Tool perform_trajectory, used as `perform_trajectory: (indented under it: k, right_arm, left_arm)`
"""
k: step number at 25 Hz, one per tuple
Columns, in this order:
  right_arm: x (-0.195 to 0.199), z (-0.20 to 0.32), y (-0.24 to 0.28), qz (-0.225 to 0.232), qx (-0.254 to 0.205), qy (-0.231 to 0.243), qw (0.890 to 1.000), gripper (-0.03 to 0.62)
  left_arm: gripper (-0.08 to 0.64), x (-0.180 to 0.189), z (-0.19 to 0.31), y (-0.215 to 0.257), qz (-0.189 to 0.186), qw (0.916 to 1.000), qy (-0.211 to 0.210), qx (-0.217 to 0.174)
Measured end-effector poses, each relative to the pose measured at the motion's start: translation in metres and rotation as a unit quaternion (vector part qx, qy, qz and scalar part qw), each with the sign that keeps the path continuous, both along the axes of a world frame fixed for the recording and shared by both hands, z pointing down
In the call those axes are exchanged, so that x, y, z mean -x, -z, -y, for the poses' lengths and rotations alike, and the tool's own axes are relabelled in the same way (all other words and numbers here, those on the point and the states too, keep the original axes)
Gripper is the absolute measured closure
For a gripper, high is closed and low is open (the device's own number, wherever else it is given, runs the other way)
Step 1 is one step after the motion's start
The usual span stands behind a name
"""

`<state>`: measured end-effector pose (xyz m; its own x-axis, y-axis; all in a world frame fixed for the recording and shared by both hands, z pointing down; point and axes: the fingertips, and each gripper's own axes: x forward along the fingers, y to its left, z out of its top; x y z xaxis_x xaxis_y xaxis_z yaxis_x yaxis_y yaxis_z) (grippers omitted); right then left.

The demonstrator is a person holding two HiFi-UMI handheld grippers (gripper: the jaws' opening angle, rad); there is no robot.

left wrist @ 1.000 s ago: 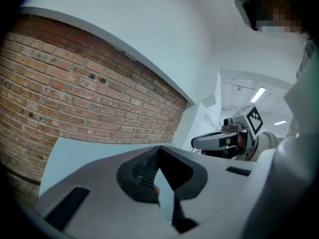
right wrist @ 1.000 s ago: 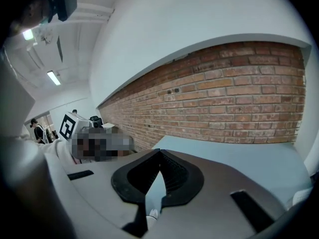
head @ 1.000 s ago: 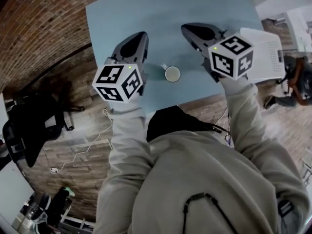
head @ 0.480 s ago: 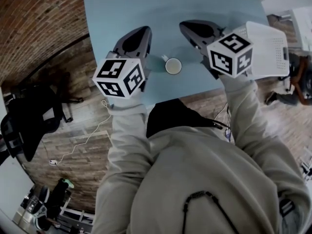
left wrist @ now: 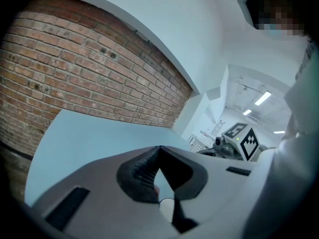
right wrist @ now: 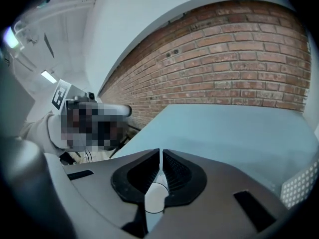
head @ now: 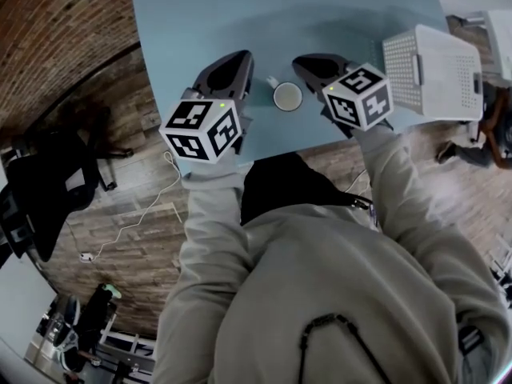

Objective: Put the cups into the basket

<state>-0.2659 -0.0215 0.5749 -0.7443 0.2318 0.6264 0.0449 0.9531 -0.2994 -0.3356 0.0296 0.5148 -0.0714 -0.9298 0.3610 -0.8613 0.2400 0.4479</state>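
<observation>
we record the cup (head: 287,96), white and upright with its mouth open upward, standing on the light blue table (head: 240,14) close to the near edge, with its handle turned toward the left gripper (head: 242,57). it sits between the two grippers, just beside each, and neither touches it. the left gripper's pads meet at the tips in its own view (left wrist: 158,149), with nothing caught between them. the right gripper (head: 298,62) has its jaws closed to a thin slit (right wrist: 160,152), likewise empty. the white perforated basket (head: 432,70) rests at the table's right edge, beyond the right gripper's marker cube (head: 358,94) and apart from the cup; one corner of it shows low in the right gripper view (right wrist: 299,183). the cup is outside the basket. a brick wall (left wrist: 75,73) runs along the table's far side.
</observation>
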Motion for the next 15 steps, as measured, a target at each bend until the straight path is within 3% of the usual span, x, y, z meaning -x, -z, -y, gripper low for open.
perform_trajectory:
  k: [11,15]
  right_arm:
    - [-0.025,-0.008,-0.061,-0.051,0.01,-0.007,0.999,0.581]
    - [-0.034,-0.006,-0.078,-0.069,0.02,-0.004,0.997,0.533]
  left_arm:
    - [0.565,-0.022,-0.009,-0.058,-0.034,0.999,-0.008,0.027]
    - [0.565,-0.029,-0.009,-0.07,-0.039,0.9986,-0.014,0.034]
